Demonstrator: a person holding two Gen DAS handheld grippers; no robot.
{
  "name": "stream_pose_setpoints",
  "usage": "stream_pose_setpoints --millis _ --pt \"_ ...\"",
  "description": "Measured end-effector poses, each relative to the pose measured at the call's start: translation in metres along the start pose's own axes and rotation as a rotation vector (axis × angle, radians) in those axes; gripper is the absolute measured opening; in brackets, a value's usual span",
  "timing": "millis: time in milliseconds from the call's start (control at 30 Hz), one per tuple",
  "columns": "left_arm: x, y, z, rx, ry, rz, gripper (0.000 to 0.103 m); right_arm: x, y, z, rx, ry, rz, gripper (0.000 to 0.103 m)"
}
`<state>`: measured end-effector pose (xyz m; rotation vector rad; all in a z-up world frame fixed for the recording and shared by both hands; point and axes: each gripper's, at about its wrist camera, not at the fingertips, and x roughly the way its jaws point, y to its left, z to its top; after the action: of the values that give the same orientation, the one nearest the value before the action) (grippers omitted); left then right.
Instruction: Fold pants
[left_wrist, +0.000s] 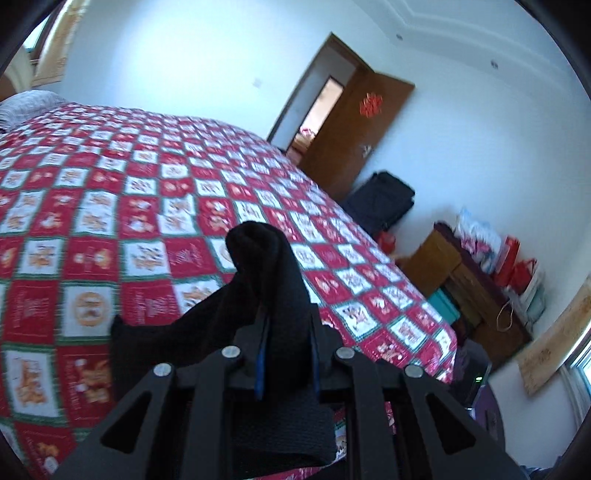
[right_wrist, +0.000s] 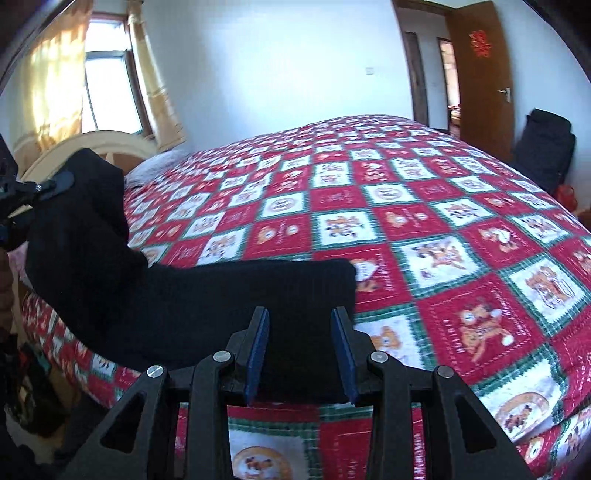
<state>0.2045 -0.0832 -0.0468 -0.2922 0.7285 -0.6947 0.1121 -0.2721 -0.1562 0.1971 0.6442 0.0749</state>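
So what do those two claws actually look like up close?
Both look alike. The left claw and the right claw are built of matte black struts with triangular cut-outs, joined by round silver pins. Each has two flat black fingers lined with blue pads. No cables or markings show. At the left edge of the right wrist view, a bit of brown sleeve seems to show.

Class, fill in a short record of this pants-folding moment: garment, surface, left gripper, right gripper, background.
garment: black pants, one end lifted, the rest lying on the bed
surface: bed with red, white and green checked quilt
left gripper: shut on a bunched fold of the pants
right gripper: closed on the pants at the near edge of the bed
background: open brown door, curtained window
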Motion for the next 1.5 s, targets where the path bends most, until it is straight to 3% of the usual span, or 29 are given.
stream_pose_setpoints --millis 300,500,600,667,733,833,900,933,1033,1167,1367,1433,1500 --pt "0.091 -0.04 -0.034 0.096 0.14 0.09 0.019 0.012 -0.036 -0.003 0.116 -0.001 -0.029 0.037" --pt "0.122 -0.055 -0.058 0.157 0.187 0.118 0.023 0.02 -0.044 -0.005 0.142 0.007 -0.022 0.037" --pt "0.113 -0.067 -0.062 0.187 0.169 0.094 0.037 0.022 -0.052 -0.007 0.166 0.005 -0.026 0.037" --pt "0.099 -0.073 -0.061 0.204 0.143 0.069 0.059 0.023 -0.058 -0.008 0.192 0.007 -0.02 0.037" --pt "0.08 -0.073 -0.059 0.227 0.089 0.086 0.069 0.023 -0.061 -0.008 0.213 0.005 -0.001 0.037" --pt "0.054 -0.056 -0.058 0.226 0.017 0.137 0.079 0.021 -0.058 -0.007 0.221 -0.007 0.058 0.042" --pt "0.046 -0.039 -0.057 0.211 -0.012 0.181 0.086 0.018 -0.052 -0.006 0.227 -0.024 0.12 0.057" --pt "0.042 -0.029 -0.058 0.206 -0.031 0.215 0.09 0.017 -0.049 -0.005 0.227 -0.026 0.152 0.059" --pt "0.038 0.006 -0.062 0.149 -0.046 0.3 0.092 0.019 -0.037 -0.002 0.218 -0.015 0.179 0.059" --pt "0.037 0.043 -0.069 0.047 -0.045 0.339 0.092 0.036 -0.024 0.001 0.201 0.034 0.168 0.059" --pt "0.049 0.056 -0.078 0.032 -0.019 0.36 0.093 0.066 -0.009 0.001 0.139 0.126 0.148 0.059" --pt "0.051 0.057 -0.08 0.034 -0.012 0.361 0.094 0.07 -0.009 -0.001 0.145 0.141 0.156 0.052" --pt "0.051 0.058 -0.081 0.033 -0.01 0.356 0.094 0.064 -0.009 0.0 0.125 0.131 0.156 0.019"
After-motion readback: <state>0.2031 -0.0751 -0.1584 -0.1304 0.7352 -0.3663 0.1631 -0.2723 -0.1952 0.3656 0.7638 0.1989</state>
